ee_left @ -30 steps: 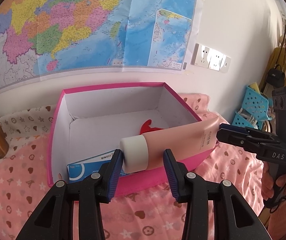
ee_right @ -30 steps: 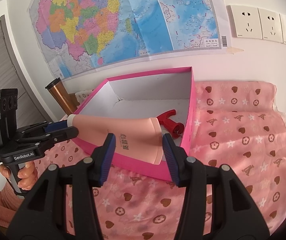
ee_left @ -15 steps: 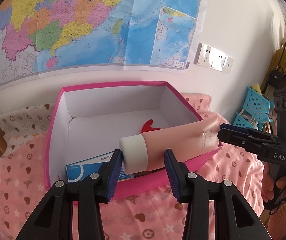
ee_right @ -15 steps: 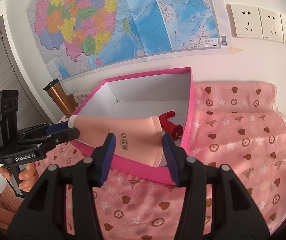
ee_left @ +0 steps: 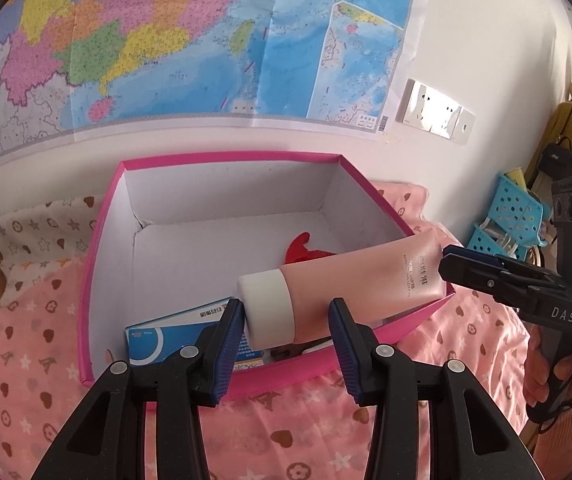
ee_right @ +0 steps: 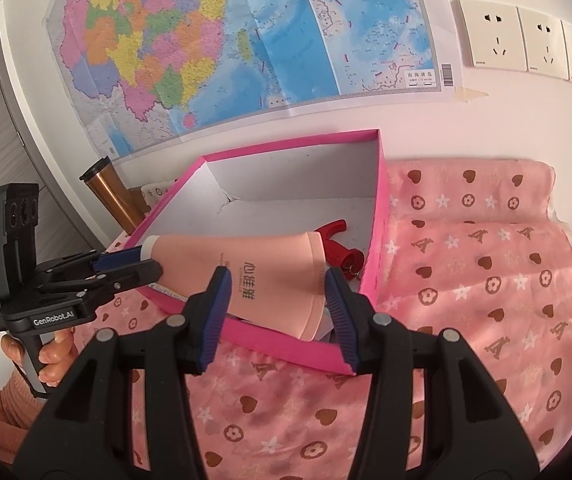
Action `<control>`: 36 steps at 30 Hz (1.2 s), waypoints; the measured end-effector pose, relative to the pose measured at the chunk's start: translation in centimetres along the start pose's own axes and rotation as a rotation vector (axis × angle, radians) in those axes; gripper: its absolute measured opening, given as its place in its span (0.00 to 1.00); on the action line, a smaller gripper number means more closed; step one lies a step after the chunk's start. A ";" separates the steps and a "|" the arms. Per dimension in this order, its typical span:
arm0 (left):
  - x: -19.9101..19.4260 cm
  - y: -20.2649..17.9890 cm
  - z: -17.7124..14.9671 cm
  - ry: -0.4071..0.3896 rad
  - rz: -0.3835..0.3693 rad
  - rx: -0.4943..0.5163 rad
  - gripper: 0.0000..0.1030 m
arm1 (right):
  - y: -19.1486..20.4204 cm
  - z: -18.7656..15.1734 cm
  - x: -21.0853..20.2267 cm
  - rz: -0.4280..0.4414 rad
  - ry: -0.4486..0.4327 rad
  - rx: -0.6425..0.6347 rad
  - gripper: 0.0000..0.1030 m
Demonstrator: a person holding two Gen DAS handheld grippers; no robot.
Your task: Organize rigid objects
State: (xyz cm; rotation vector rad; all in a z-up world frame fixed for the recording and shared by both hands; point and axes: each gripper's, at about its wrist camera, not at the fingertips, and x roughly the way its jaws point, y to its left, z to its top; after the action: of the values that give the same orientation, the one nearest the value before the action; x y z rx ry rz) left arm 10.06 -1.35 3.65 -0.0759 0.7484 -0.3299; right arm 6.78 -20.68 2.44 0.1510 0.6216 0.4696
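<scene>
Though hidden rightward, blue carton (ee_left: 190, 334) leftward.

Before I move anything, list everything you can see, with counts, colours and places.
box: one, pink outside and white inside, open on the cloth
tube: one, pink with white cap, held across the box's near corner
plastic piece: one, red, on the box floor
carton: one, blue and white, in the box's near corner
cloth: one, pink, patterned, under the box
map: one, multicoloured, on the wall
socket plates: three, cream, right of the map
tumbler: one, copper, left of the box
baskets: blue, far right
left claw: black, blue pads, at the tube's cap
right claw: same, on the tube's flat end
</scene>
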 end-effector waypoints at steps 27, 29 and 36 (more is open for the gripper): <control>-2.1 -0.9 -2.4 -0.097 0.096 0.041 0.92 | 3.1 -3.0 -0.2 -0.055 -0.037 -0.080 0.77; -3.3 -1.0 -3.2 -0.132 0.134 0.037 1.00 | 4.1 -4.3 -0.8 -0.088 -0.074 -0.108 0.90; -5.4 -1.2 -6.1 -0.152 0.234 0.009 1.00 | 6.1 -7.8 -0.3 -0.165 -0.051 -0.133 0.98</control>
State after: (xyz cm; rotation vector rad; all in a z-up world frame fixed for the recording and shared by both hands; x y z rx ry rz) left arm 1.93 -0.44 2.95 -0.0042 0.5983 -0.1034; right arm -0.36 -15.49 -2.05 -0.0144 0.5465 0.3454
